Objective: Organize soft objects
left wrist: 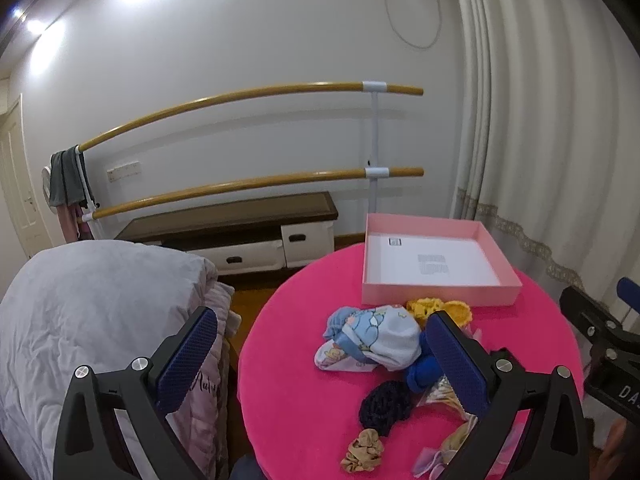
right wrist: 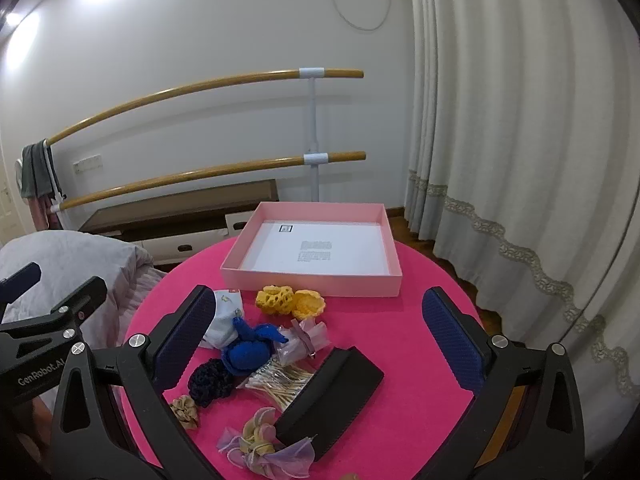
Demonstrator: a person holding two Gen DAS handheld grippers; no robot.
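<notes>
Both grippers hang above the table w/ jaws spread wide, nothing between the pads. Left gripper (left wrist: 320,356) sits off the table's left edge; the pile lies ahead and to its right, and its right pad overlaps the blue knit lump (left wrist: 420,374) in view, though contact can't be told. Right gripper (right wrist: 320,344) is the nearer one: the pile lies straight ahead between its fingers, blue knit lump (right wrist: 246,350) and dark hair net (right wrist: 210,382) toward its left pad, black case (right wrist: 330,394) near centre w/ long axis running diagonally, near-left to far-right. Yellow crochet pieces (right wrist: 290,300) lie just short of the pink box (right wrist: 312,280), which stands empty at the far side. Probably right goes first. Writing: "GenRobot.AI" on the left gripper's body in the right view; "DA..." cut off on the right gripper's body in the left view. Box label unreadable.
</notes>
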